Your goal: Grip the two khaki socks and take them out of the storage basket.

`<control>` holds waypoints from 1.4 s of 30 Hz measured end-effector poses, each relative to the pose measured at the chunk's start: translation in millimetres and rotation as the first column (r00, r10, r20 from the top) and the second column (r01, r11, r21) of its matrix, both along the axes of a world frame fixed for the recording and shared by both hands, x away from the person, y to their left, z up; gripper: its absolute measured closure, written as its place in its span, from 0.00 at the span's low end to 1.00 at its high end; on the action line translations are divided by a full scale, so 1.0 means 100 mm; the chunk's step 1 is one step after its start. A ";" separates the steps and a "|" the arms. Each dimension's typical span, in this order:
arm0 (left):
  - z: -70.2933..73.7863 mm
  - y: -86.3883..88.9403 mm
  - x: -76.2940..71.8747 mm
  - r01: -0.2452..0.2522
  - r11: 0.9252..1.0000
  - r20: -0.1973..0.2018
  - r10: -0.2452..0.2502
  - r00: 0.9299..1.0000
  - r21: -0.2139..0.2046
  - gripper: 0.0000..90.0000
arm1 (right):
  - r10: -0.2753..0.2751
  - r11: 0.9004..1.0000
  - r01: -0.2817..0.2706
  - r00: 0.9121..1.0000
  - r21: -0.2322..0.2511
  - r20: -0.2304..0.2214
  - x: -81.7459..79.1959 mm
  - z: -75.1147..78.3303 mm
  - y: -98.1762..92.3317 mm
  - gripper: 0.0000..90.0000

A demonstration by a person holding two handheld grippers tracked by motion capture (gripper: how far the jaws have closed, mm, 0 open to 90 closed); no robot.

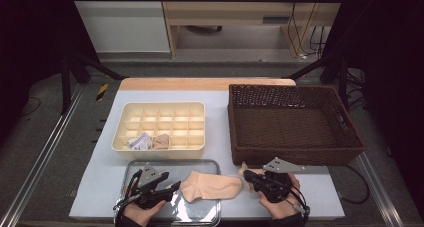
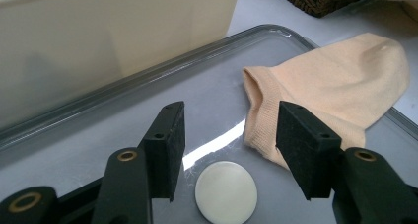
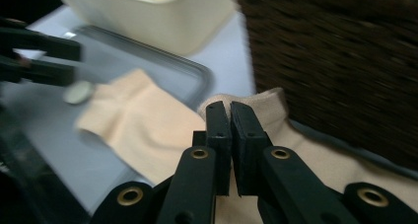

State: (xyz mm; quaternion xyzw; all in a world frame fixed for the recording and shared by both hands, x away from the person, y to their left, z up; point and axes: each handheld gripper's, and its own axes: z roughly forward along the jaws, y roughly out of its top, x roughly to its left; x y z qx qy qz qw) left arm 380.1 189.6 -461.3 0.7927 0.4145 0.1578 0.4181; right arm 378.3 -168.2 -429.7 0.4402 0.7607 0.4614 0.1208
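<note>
Jaws: left gripper [image 2: 229, 140] stands open over the metal tray [image 2: 148, 81], pads apart, nothing between them; its right pad sits just in front of the cuff of a peach sock [image 2: 330, 86], whether touching cannot be told. A small white disc [image 2: 226, 193] lies on the tray between the jaws. Behind the tray stands the cream divided box [image 1: 159, 126], with a white bundle [image 1: 139, 142] and a peach bundle [image 1: 161, 141] in its front compartments. The sock lies flat, cuff on the tray, toe end over the tray's right edge onto the table [image 1: 100, 187]. Right gripper [image 3: 230, 116]: jaws pressed together, pinching a fold of a second peach sock [image 3: 268, 103] just in front of the brown wicker basket [image 1: 295, 122].
</note>
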 end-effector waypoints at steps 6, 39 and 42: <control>0.02 0.02 0.01 -0.002 1.000 0.001 0.002 1.000 -0.006 0.49 | 0.116 0.993 -0.116 0.993 -0.008 -0.027 0.00 -0.11 0.41 0.97; 0.38 -0.30 0.05 0.071 0.996 0.069 -0.068 0.995 -0.045 0.52 | 0.155 0.988 -0.154 0.986 0.027 -0.055 0.09 -0.27 0.37 0.94; 0.38 -0.24 0.06 0.055 0.997 0.065 -0.052 0.997 -0.054 0.52 | 0.206 0.978 -0.206 0.975 0.009 -0.080 0.09 -0.32 0.54 1.00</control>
